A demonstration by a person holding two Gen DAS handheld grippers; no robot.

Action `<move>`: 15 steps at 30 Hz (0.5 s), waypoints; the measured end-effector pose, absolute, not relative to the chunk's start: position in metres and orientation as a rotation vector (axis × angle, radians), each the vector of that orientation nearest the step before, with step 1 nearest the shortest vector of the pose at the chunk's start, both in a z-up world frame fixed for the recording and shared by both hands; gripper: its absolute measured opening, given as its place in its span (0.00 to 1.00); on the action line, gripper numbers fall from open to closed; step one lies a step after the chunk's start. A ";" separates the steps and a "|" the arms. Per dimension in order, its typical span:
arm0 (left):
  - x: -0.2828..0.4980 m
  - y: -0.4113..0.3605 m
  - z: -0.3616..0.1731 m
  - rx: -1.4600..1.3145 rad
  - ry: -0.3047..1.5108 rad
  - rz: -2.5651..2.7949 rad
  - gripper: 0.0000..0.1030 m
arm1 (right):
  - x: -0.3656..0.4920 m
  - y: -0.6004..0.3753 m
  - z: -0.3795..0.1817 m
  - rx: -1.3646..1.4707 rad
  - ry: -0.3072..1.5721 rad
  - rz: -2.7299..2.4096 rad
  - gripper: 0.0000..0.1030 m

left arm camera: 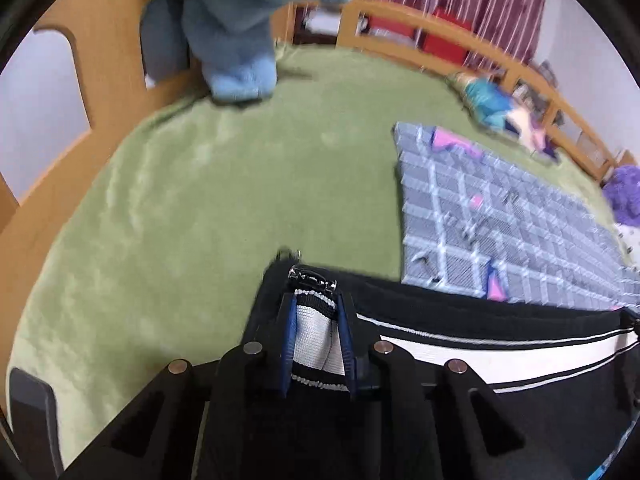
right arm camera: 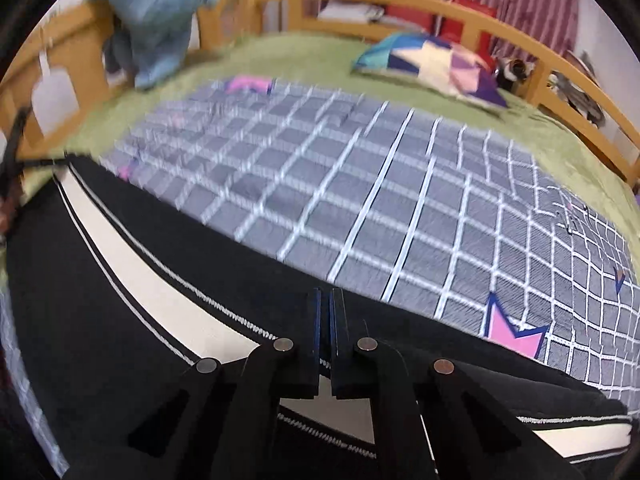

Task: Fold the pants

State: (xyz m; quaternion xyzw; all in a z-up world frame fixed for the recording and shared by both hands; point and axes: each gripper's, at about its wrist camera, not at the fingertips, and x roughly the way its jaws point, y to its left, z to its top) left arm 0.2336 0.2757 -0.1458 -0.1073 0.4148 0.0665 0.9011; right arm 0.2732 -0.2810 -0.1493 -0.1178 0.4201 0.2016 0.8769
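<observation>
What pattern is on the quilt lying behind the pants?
Grey with a white grid on the quilt, plus pink star shapes; clearest in the right wrist view.

A bed [right arm camera: 304,54] with a green cover and a wooden rail carries a grey checked blanket [right arm camera: 360,184], a colourful pillow [right arm camera: 432,66] near the far rail, and a blue plush toy [right arm camera: 156,16] at the corner. Black pants [right arm camera: 120,280] with a white stripe lie over the blanket's near edge.

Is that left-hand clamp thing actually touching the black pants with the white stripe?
Touching. In the left wrist view, the left gripper has its two fingers closed on a bunched fold of the pants, striped fabric pinched between them with no gap.
</observation>
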 end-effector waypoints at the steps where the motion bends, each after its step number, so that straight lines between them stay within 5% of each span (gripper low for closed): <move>1: 0.231 0.278 -0.139 -0.232 0.835 0.130 0.19 | 0.272 -0.281 -0.146 -0.238 0.855 0.419 0.03; 8: 0.238 0.289 -0.125 -0.276 0.794 0.128 0.19 | 0.286 -0.285 -0.147 -0.119 0.821 0.403 0.03; 15: 0.262 0.283 -0.169 -0.227 0.894 0.207 0.21 | 0.309 -0.277 -0.199 -0.131 0.962 0.355 0.06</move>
